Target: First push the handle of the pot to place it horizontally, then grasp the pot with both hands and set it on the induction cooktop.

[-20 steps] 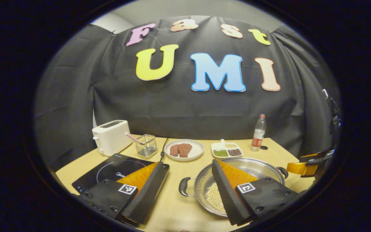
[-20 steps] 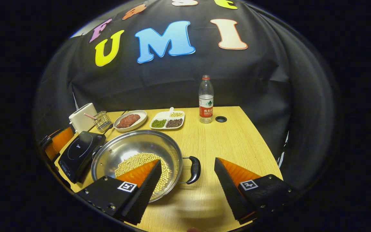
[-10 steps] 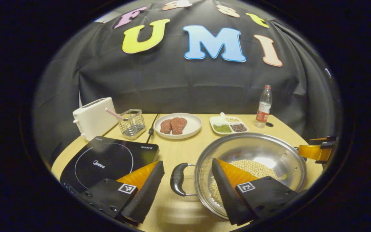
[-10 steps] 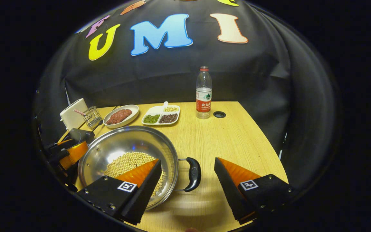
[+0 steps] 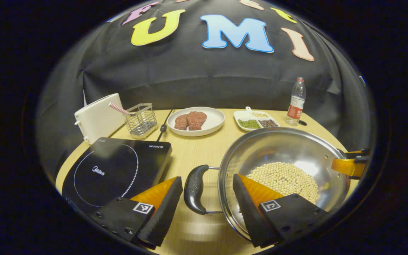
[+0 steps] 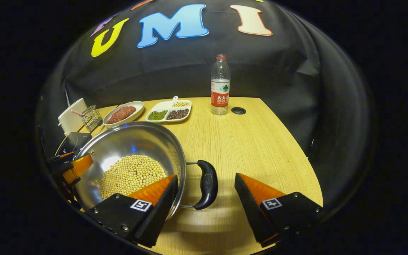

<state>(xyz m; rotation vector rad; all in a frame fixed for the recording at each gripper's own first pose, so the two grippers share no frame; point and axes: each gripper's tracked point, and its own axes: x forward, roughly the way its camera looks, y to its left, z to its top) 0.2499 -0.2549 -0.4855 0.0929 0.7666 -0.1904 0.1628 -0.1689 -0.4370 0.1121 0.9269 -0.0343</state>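
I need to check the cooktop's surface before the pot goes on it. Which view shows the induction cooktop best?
The left gripper view: the induction cooktop lies close and nearly whole, ring marking visible. In the right gripper view just a dark corner of it peeks out behind the pot.

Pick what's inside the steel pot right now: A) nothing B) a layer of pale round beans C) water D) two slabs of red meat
B: the pot holds a layer of pale round beans across its bottom, seen in both the left and right gripper views; the red meat lies on a separate white plate farther back on the table.
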